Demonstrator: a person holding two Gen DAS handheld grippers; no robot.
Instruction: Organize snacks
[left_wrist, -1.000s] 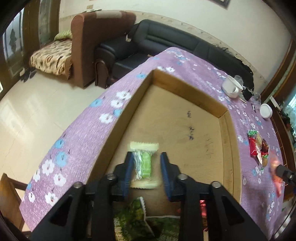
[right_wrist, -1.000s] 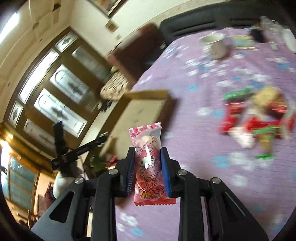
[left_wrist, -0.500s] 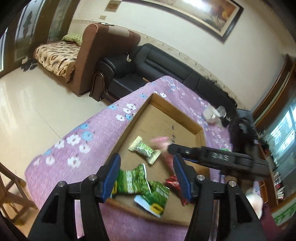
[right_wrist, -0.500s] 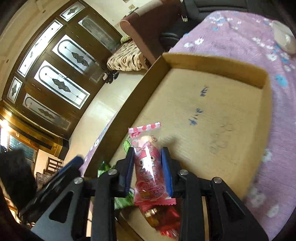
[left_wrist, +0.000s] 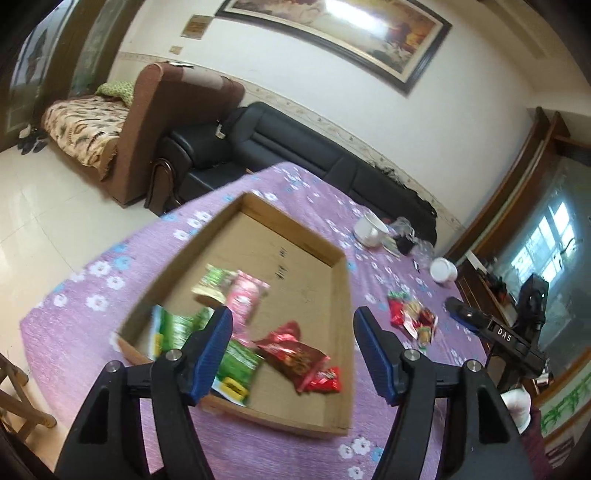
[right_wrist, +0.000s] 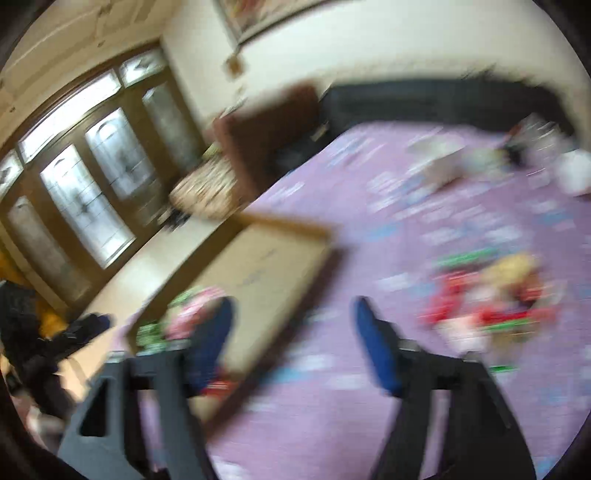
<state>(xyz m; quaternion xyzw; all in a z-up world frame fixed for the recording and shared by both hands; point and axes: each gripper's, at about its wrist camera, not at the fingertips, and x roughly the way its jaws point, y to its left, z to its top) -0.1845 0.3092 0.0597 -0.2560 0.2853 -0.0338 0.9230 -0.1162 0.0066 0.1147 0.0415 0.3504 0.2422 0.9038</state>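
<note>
A: Both grippers are standing apart with nothing between the jaws; each has just been opening. The left gripper is hovering over the near end of the cardboard box, where the pink packet is lying among green and red ones.

B: And the right gripper?

A: It's pointing toward the loose snack pile on the purple tablecloth (that view is badly blurred). Rushing in like this, it's risking scattering packets or pinching two together.
</note>
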